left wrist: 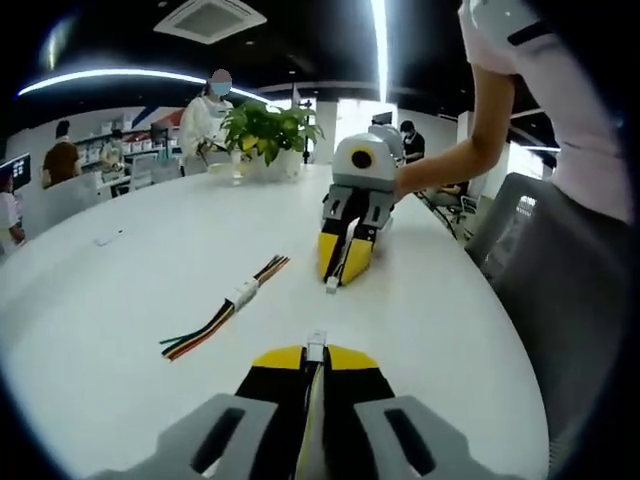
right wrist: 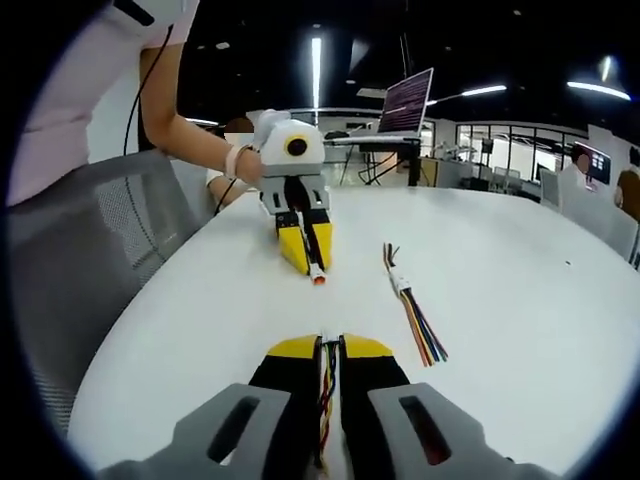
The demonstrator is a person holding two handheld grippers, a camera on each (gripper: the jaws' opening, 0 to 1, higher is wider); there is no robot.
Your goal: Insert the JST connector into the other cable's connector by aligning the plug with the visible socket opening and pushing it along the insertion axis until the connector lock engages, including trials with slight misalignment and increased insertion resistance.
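Now plug (left wrist: 316,347) pointing forward, socket (left wrist: 331,286) facing it

Right gripper (right wrist: 330,345) clamps wires (right wrist: 324,395); left gripper (right wrist: 317,274) opposite.

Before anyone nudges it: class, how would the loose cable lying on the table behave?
The loose cable is probably floppy: thin separate wires splay at its ends. Likely light, so it would slide on the smooth white table. Its blocky connector shouldn't roll.
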